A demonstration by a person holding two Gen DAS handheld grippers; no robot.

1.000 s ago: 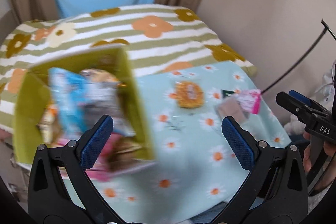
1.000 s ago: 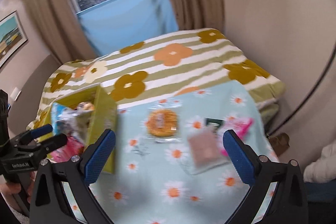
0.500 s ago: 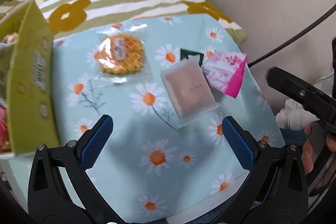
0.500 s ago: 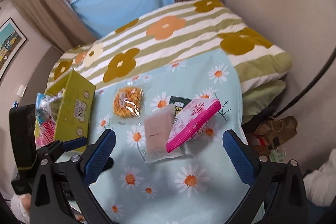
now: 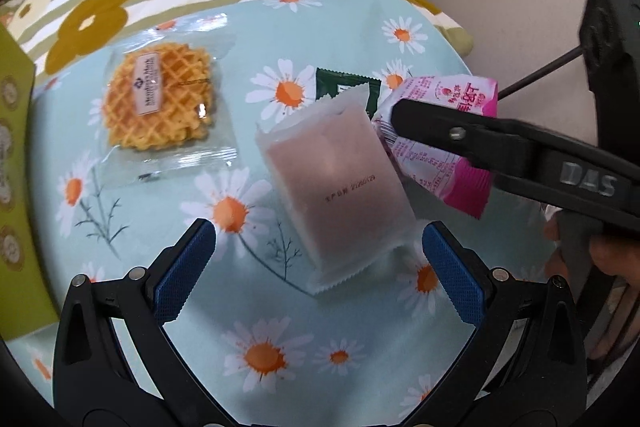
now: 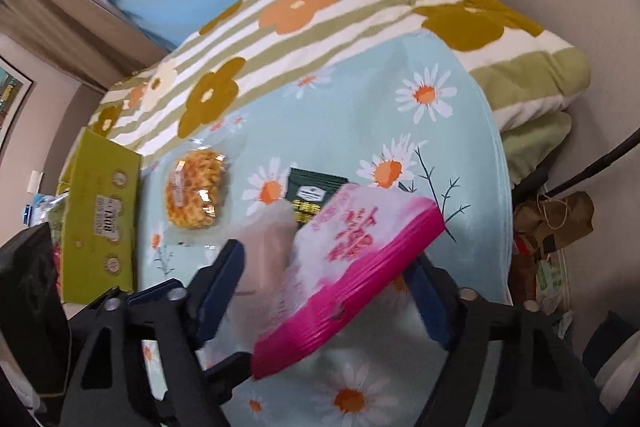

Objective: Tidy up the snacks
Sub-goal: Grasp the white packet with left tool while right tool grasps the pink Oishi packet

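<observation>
Right gripper [image 6: 324,291]: its jaws have just been closing, and the glossy pink-and-white plastic snack packet [image 6: 352,267] is lying between them; the motion blur is keeping me from telling whether the pads are pressing on it yet.
Left gripper [image 5: 318,269]: its 2 blue-padded jaws are standing wide apart with nothing between them, hovering above the near end of the frosted white pouch with a brownish bar inside [image 5: 336,183].
Pink packet, place: it is sitting on the light-blue daisy-print tablecloth [image 5: 168,327], leaning on the frosted pouch's right edge and covering part of a dark green sachet [image 5: 344,87].
Handling: the packet is probably light, crinkly and slick, with soft contents that could crush; gripping across its narrow width near the middle, or on the crimped magenta end seam, looks safest.
Other snacks: a round golden waffle in clear wrap [image 5: 158,103] is lying apart to the left.
Left wrist view only: it is showing the right gripper's black finger lying across the pink packet's printed back.
Right wrist view only: it is showing the yellow-green cardboard box [image 6: 100,215], probably the destination, as a whole side wall.
</observation>
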